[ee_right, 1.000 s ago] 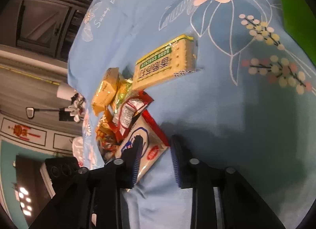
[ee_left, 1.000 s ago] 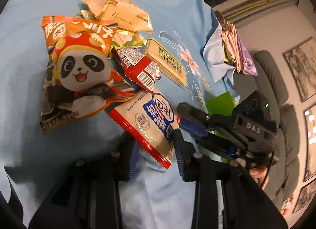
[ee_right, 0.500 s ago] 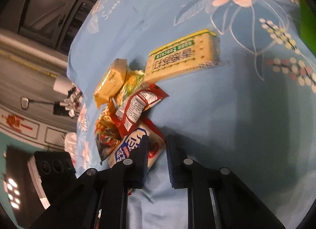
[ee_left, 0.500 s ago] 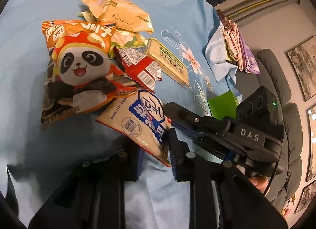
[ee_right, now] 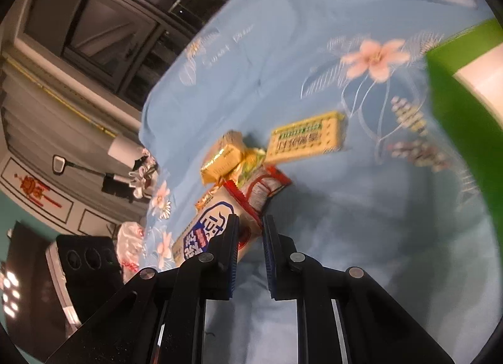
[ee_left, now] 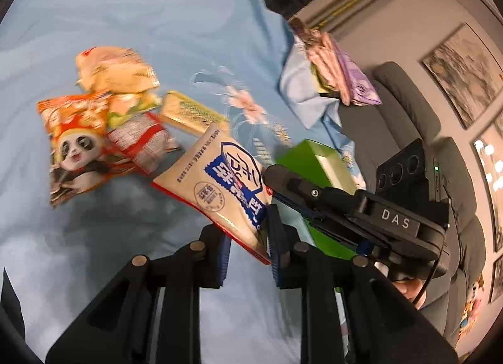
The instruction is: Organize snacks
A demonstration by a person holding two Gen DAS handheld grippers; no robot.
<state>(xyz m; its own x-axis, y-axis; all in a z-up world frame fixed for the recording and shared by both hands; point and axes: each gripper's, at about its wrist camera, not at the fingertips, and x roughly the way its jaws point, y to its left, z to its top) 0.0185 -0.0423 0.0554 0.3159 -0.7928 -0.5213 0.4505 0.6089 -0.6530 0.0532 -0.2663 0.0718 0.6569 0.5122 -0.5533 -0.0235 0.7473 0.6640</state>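
Two grippers on one packet: left gripper (ee_left: 248, 244) and right gripper (ee_right: 250, 249) both clamped on the cream packet with blue label (ee_left: 226, 188), one at each end, packet lifted clear of the blue floral cloth (ee_left: 125, 34), tilted. Step in hand, as I judge it: carry this packet off the pile toward the green box (ee_left: 311, 169), which sits just beside it at 3 o'clock in the left view, open top showing pale inside. Next move calls for swinging the packet over the box rim and one gripper letting go first so it drops in flat

Rest of pile at 9–11 o'clock of held packet: panda bag (ee_left: 75, 150), red-and-white packet (ee_left: 141, 141) touching it, yellow-green cracker pack (ee_left: 191, 111), pale orange bag (ee_left: 116, 65) at the far side, small green-yellow wrapper between them. Folded pink and purple fabrics (ee_left: 336, 72) at 1 o'clock on the cloth edge, grey sofa (ee_left: 405, 103) behind

In the way: box's near wall is tall, packet may catch on it; red-and-white packet lies close under the lifted end. Frames blurred
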